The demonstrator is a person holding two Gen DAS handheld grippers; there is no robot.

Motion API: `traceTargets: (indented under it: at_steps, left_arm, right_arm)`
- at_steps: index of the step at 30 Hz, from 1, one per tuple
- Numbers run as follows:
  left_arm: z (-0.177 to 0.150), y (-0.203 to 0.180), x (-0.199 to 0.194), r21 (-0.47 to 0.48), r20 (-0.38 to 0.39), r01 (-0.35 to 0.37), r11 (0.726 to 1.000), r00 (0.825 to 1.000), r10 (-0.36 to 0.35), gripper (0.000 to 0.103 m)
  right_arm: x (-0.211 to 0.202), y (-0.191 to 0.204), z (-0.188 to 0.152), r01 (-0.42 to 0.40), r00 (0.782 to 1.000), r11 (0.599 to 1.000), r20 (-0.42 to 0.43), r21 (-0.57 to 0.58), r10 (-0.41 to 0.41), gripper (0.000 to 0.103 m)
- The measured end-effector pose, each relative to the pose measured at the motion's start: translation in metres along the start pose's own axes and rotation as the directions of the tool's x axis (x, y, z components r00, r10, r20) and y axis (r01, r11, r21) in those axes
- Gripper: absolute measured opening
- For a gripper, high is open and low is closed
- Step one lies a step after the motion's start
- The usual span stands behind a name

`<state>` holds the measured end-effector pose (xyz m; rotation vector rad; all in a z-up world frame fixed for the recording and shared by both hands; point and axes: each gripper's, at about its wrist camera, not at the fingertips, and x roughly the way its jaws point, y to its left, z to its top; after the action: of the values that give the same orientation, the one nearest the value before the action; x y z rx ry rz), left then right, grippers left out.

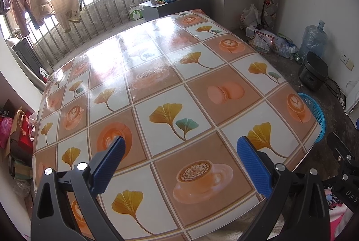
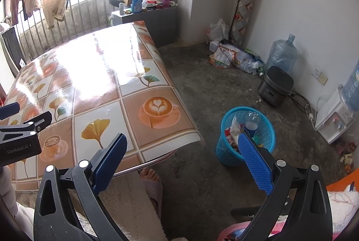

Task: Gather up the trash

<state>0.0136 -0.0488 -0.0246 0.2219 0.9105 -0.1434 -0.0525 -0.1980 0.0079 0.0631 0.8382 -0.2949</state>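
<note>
A blue mesh trash basket (image 2: 267, 128) stands on the floor right of the table; it holds a plastic bottle (image 2: 252, 120) and wrappers (image 2: 234, 128). Its rim also shows past the table's right edge in the left wrist view (image 1: 316, 110). My left gripper (image 1: 180, 146) is open and empty above the near part of the patterned table (image 1: 170, 88). My right gripper (image 2: 181, 144) is open and empty, over the table's right corner and the floor, with the basket just behind its right finger (image 2: 253, 158). The left gripper also shows in the right wrist view (image 2: 22, 128).
A rice cooker (image 2: 274, 88), water jugs (image 2: 281, 54), a dispenser (image 2: 336, 117) and bags of clutter (image 2: 233, 56) line the right wall. A cluttered grey cabinet (image 1: 175, 5) stands behind the table by the railing. A person's foot (image 2: 150, 175) is under the table edge.
</note>
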Motion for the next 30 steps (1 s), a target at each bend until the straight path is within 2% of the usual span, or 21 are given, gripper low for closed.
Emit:
traceTargets:
  at_steps: [30]
  left_arm:
    - [-0.0015,-0.0007,0.0037,0.01,-0.011,0.004,1.0,1.0,-0.004,0.097]
  right_arm:
    - [0.0022,-0.0029,-0.0011,0.005,1.0,1.0,-0.005,0.009,-0.005,0.095]
